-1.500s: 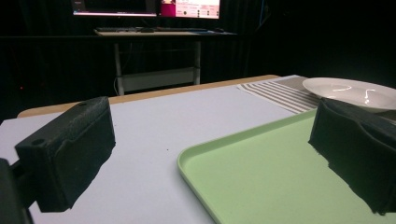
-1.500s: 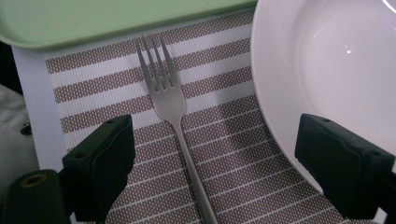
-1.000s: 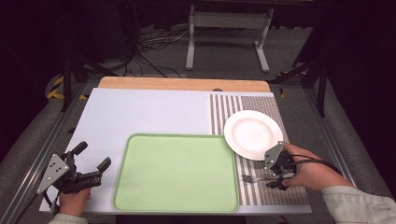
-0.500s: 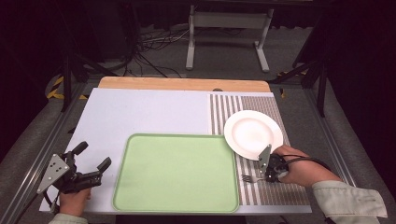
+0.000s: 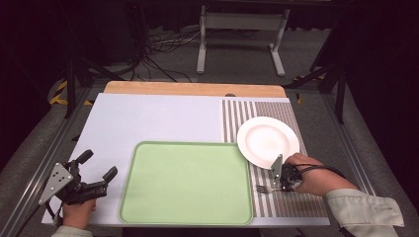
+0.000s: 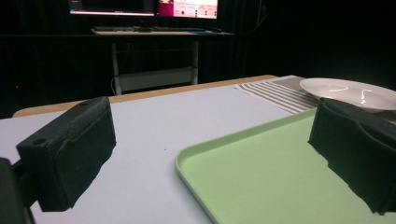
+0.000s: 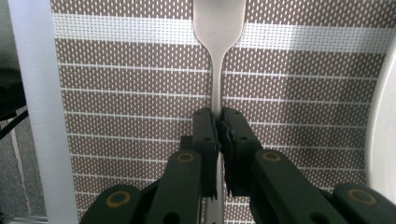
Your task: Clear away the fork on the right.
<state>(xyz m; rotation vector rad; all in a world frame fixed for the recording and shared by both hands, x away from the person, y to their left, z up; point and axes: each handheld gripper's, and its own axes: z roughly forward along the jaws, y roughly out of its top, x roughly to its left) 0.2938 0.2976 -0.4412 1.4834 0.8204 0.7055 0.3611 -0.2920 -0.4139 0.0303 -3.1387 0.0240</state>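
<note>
Fork (image 7: 218, 70) handle pinched between right fingers (image 7: 205, 130) (on placemat (image 7: 130, 93)).

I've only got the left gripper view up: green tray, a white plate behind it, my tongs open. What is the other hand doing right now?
Observer: The right tongs have just closed on the thin stem of a fork.
Operator: Where is that fork lying?
Observer: On the striped mat, just right of the green tray in the high view.
Operator: And the plate, relative to that hand?
Observer: The plate sits on the same mat just beyond the right hand, apart from the fork.
</note>
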